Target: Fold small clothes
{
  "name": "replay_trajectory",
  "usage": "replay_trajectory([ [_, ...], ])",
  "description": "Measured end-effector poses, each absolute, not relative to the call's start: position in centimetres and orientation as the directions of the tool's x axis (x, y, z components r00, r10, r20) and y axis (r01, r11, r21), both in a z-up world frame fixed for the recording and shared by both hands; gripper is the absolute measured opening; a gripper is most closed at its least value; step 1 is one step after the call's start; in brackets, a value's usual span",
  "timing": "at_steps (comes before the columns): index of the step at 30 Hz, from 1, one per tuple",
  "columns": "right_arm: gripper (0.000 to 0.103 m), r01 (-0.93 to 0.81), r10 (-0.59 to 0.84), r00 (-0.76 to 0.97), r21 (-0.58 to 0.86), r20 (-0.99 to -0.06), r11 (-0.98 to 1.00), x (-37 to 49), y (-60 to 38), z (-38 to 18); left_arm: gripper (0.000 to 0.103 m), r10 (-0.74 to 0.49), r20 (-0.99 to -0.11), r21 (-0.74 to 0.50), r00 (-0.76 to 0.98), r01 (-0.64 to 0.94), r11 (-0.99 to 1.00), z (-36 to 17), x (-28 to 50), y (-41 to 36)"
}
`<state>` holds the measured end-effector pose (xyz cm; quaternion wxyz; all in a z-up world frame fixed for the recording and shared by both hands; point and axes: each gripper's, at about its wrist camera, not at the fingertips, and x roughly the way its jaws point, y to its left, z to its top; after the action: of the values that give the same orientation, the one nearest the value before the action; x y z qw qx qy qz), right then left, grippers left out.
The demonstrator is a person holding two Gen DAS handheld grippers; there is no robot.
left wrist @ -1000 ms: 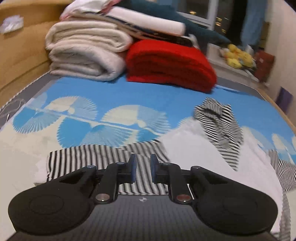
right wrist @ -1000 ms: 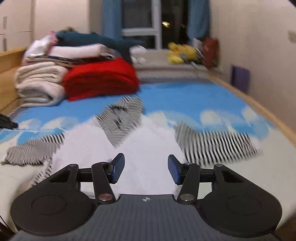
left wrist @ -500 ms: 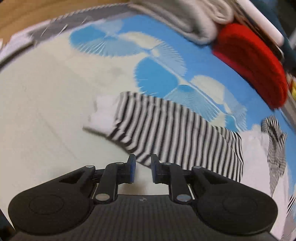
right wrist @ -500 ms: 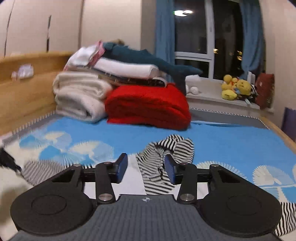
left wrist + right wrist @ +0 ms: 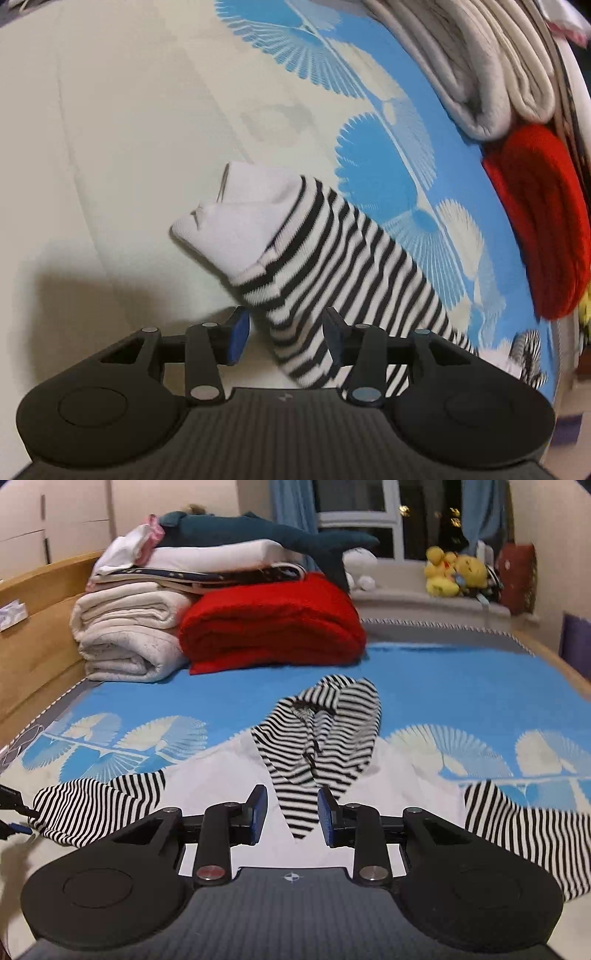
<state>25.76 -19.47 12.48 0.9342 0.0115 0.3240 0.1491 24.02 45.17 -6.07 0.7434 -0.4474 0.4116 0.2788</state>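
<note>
A small white garment with black-and-white striped sleeves and hood lies spread on the bed. In the left wrist view its left sleeve (image 5: 332, 266) with a white cuff (image 5: 240, 225) lies diagonally, and my left gripper (image 5: 284, 332) is open with its jaws on either side of the sleeve's lower edge. In the right wrist view the striped hood (image 5: 325, 734) lies ahead, and my right gripper (image 5: 291, 812) is open just above the white body (image 5: 229, 775), with the hood's tip between its fingers. The left sleeve (image 5: 96, 805) and right sleeve (image 5: 524, 830) lie to either side.
A red folded blanket (image 5: 273, 624), cream folded blankets (image 5: 125, 635) and a plush shark (image 5: 266, 535) are stacked at the bed's far end. A wooden bed rail (image 5: 33, 635) runs along the left. Yellow plush toys (image 5: 450, 572) sit on the window sill.
My left gripper has swung down toward the left sleeve and opened around its edge. My right gripper has narrowed and the view has settled in front of the hood.
</note>
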Motion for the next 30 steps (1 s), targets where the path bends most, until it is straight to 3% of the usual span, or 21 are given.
replay_trajectory([
  [2, 0.031, -0.251, 0.277, 0.733, 0.131, -0.621, 0.959, 26.1, -19.8, 11.9, 0.026, 0.091, -0.858, -0.424, 0.505, -0.797, 0.430, -5.8, 24.4, 45.0],
  [3, 0.031, -0.239, 0.272, 0.725, 0.139, -0.633, 0.961, 26.2, -20.1, 11.6, 0.005, 0.122, -0.863, -0.393, 0.490, -0.803, 0.448, -5.5, 24.8, 44.6],
  [7, 0.031, -0.200, 0.259, 0.695, 0.166, -0.671, 0.966, 26.6, -21.2, 10.5, 0.004, 0.297, -0.820, -0.234, 0.489, -0.761, 0.606, -0.6, 27.7, 39.3],
  [11, 0.031, -0.152, 0.247, 0.679, 0.197, -0.692, 0.969, 27.0, -22.6, 9.8, 0.004, 0.255, -0.699, -0.260, 0.668, -0.570, 0.780, 5.7, 30.1, 30.2],
  [13, 0.028, -0.115, 0.226, 0.681, 0.203, -0.697, 0.972, 27.2, -23.3, 9.4, 0.004, 0.148, -0.640, -0.301, 0.754, -0.424, 0.854, 8.3, 30.7, 24.6],
  [14, 0.022, -0.099, 0.218, 0.680, 0.207, -0.700, 0.973, 27.2, -23.6, 9.2, 0.004, 0.064, -0.613, -0.331, 0.787, -0.330, 0.884, 9.5, 30.9, 21.5],
  [16, 0.021, -0.060, 0.201, 0.672, 0.218, -0.713, 0.974, 27.5, -24.2, 8.7, 0.005, -0.130, -0.592, -0.403, 0.795, -0.153, 0.903, 10.7, 31.3, 16.5],
  [17, 0.021, -0.041, 0.198, 0.665, 0.230, -0.720, 0.972, 27.6, -24.5, 8.5, 0.009, -0.276, -0.593, -0.458, 0.757, -0.035, 0.888, 10.9, 31.7, 14.1],
  [18, 0.021, -0.025, 0.199, 0.658, 0.243, -0.726, 0.970, 27.7, -24.9, 8.2, 0.029, -0.403, -0.598, -0.509, 0.693, 0.060, 0.859, 10.9, 32.2, 12.4],
  [19, 0.021, -0.010, 0.198, 0.652, 0.253, -0.732, 0.967, 27.8, -25.2, 8.0, 0.035, -0.491, -0.596, -0.543, 0.636, 0.131, 0.829, 10.8, 32.5, 11.0],
  [22, 0.022, 0.032, 0.204, 0.633, 0.288, -0.747, 0.957, 28.1, -26.2, 7.2, 0.036, -0.419, -0.636, -0.468, 0.648, 0.109, 0.877, 10.8, 32.8, 9.8],
  [28, 0.022, 0.086, 0.219, 0.597, 0.333, -0.772, 0.939, 29.3, -26.8, 5.3, 0.036, -0.110, -0.791, -0.307, 0.602, -0.234, 0.922, 8.0, 36.3, 13.4],
  [30, 0.022, 0.102, 0.239, 0.581, 0.361, -0.778, 0.927, 29.9, -26.6, 4.5, 0.036, -0.057, -0.817, -0.283, 0.573, -0.313, 0.907, 7.2, 36.7, 14.9],
])
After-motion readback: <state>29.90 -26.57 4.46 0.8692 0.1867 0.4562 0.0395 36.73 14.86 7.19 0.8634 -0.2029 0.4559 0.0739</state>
